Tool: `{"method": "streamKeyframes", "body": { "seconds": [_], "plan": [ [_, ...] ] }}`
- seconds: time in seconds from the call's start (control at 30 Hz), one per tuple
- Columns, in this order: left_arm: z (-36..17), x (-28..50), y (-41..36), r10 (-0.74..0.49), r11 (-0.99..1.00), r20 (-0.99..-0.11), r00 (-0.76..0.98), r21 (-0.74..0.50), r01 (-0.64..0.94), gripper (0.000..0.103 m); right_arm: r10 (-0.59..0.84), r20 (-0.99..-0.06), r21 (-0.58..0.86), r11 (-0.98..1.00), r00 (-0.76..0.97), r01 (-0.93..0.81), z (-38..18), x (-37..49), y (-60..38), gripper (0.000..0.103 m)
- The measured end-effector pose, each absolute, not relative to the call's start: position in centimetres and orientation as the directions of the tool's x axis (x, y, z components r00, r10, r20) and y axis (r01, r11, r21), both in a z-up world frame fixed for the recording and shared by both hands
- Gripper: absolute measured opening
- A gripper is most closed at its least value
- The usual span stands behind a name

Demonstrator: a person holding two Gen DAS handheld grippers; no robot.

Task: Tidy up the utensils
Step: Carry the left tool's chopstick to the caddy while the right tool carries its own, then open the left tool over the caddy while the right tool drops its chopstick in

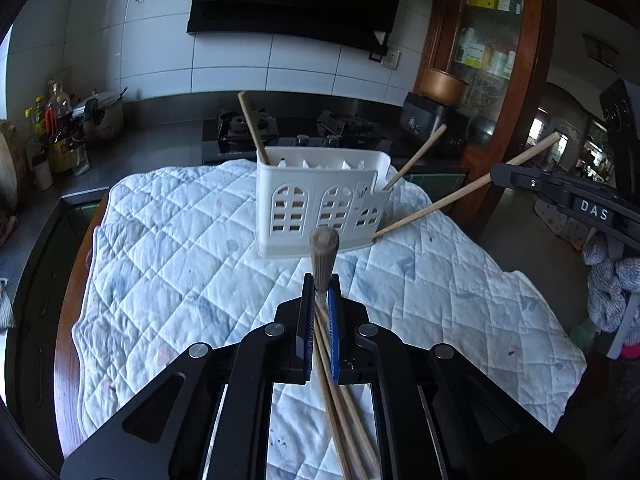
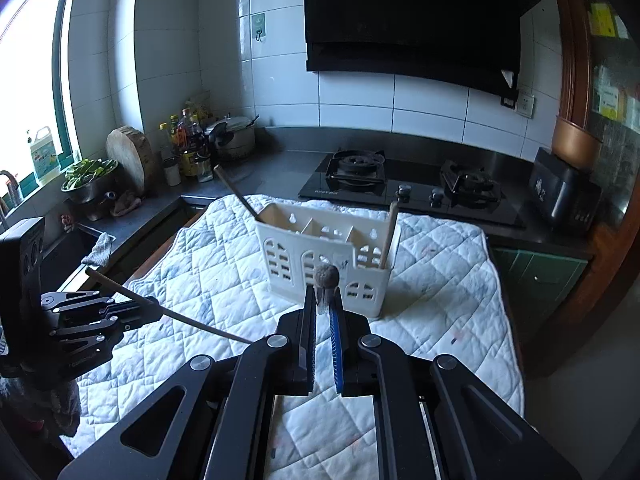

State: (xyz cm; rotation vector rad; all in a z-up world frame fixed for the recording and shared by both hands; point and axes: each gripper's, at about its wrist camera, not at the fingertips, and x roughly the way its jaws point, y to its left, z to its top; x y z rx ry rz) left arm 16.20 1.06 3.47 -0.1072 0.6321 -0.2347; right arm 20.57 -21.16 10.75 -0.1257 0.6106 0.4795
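Two hand-held grippers hover over a quilted white cloth (image 1: 168, 264) on a kitchen table, each carrying wooden chopsticks toward a white utensil caddy (image 1: 320, 204) that stands near the cloth's far edge, just short of the gas hob (image 2: 412, 188). The left gripper (image 1: 321, 300) is clamped narrow on a bundle of chopsticks (image 1: 325, 264), blunt ends pointing at the caddy's front wall; the right gripper (image 2: 324, 308) is likewise pinched tight on its own chopstick (image 2: 326, 280), seen end-on in front of the caddy. Two sticks already lean inside: one (image 1: 253, 128) out of the caddy's left compartment, another (image 1: 416, 158) out of its right end. Judging by the slant of both tools, the step in hand is delivery. Done well, each tip should arrive above an open compartment, the sticks swung nearer upright so they drop inside rather than strike the rim, and one hand should go before the other, since the light caddy could tip on soft cloth.
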Motion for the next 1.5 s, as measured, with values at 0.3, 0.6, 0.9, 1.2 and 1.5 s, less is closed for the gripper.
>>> {"method": "streamKeyframes", "body": {
  "seconds": [0.3,0.6,0.9,1.2,1.5],
  "plan": [
    [11.6,20.6,0.7,-0.229,0.973,-0.463,0.856,-0.103,0.205,0.005,0.335,-0.592,-0.01,0.906,0.733,-0.423,14.8,26.0,-21.3,0.007],
    [13.0,27.1,0.5,-0.132,0.991,-0.477,0.869,-0.05,0.122,0.005,0.29,-0.649,-0.038,0.911,0.704,-0.41,12.9,30.6,-20.0,0.007],
    [9.3,31.2,1.3,-0.158,0.987,-0.586,0.795,-0.114,0.112,0.005,0.275,-0.685,-0.053,0.904,0.674,-0.423,11.0,32.5,-18.9,0.007],
    [8.4,31.7,1.2,-0.169,0.985,-0.608,0.776,-0.126,0.116,0.008,0.261,-0.681,-0.069,0.907,0.684,-0.415,11.2,32.9,-18.7,0.007],
    [10.4,28.9,1.0,-0.169,0.985,-0.562,0.81,-0.117,0.125,0.009,0.277,-0.626,-0.07,0.911,0.729,-0.406,13.3,30.5,-19.6,0.019]
  ]
}}
